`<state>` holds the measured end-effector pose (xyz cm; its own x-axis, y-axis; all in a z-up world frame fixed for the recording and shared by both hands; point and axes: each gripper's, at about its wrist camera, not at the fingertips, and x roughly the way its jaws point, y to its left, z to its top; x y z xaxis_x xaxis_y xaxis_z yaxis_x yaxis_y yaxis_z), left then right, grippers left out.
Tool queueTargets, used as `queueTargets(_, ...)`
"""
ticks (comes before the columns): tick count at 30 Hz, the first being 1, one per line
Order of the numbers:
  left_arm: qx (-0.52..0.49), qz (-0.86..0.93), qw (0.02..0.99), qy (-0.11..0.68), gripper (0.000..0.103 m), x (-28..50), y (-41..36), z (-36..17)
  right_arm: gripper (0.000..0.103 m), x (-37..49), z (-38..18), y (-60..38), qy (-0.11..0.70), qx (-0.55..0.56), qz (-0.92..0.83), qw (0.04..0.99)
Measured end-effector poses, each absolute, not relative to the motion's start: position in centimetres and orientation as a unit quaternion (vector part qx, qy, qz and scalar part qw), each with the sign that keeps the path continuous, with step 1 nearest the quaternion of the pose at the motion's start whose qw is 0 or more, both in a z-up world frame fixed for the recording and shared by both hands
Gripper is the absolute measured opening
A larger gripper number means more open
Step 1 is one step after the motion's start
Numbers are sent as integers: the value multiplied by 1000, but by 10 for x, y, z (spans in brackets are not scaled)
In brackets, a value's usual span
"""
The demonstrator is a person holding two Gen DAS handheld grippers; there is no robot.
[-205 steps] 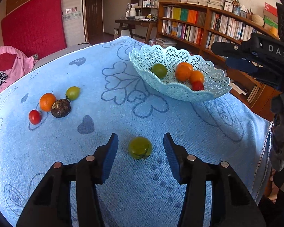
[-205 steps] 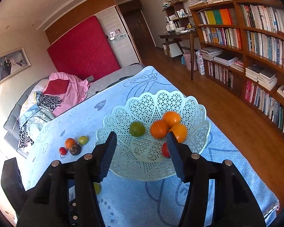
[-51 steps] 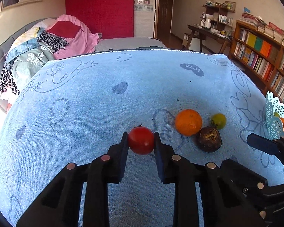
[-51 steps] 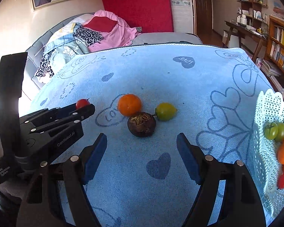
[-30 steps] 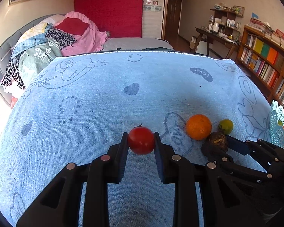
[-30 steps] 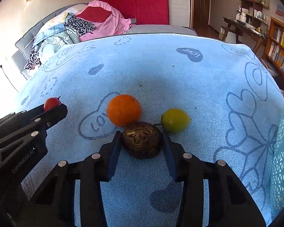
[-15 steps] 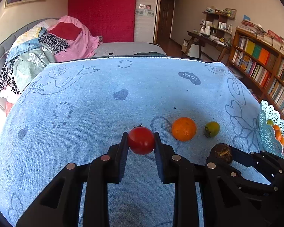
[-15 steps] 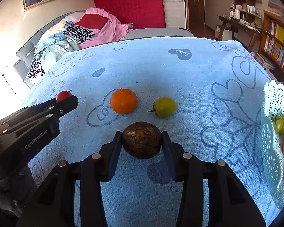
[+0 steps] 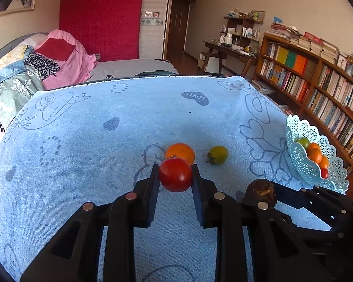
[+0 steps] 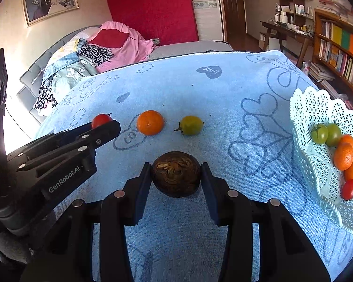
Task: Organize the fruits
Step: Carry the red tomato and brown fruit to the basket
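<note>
The left gripper (image 9: 175, 178) has its two fingers closed tight on a red tomato (image 9: 175, 174), which sits between the pads near their tips and clear of the blue towel (image 9: 82, 141) beneath. Just past those fingertips lies an orange (image 9: 180, 152), and a little to the right of it a yellow-green tomato (image 9: 218, 154) — both resting on the towel, apart from each other.

The right gripper (image 10: 176, 176) is clamped on a dark brown, wrinkled fruit (image 10: 175, 173), its pads pressing on the fruit's two sides; the opening is only as wide as the fruit itself. Ahead of these fingers and to the left sits the orange (image 10: 150, 122), with the yellow-green tomato (image 10: 191, 125) ahead and just right of centre. Far to the right of the fingers stands the pale lattice basket (image 10: 317, 164) — it holds two green tomatoes, several oranges and one small red tomato. The left gripper (image 10: 103, 123) shows to the left of the right gripper's fingers, the red tomato (image 10: 101, 120) at its tip.
</note>
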<state>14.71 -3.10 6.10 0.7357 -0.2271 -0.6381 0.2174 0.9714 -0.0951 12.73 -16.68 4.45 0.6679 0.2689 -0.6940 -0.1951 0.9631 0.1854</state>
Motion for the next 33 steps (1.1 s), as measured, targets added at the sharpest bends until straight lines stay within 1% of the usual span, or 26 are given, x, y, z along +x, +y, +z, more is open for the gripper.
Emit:
queueTargets(4,0,-131,932,339,26,143,-38,62,44,118,50,-179,379,57,118,916)
queueTargets(13,-26,-177,920,349,26,140,-43,62,44,95,62,-202,356,68,95,927)
queueTargets(19,-26,-189,917,351,26,137,-48,61,44,85,67,-222,347,83,78,931)
queueTargets(28,-14,-196,916,350,27,132,-57,59,44,72,72,-262,333,127,54,933)
queueTargets(33,-1,-197,915,351,26,128,-66,58,44,61,77,-268,322,126,51,937)
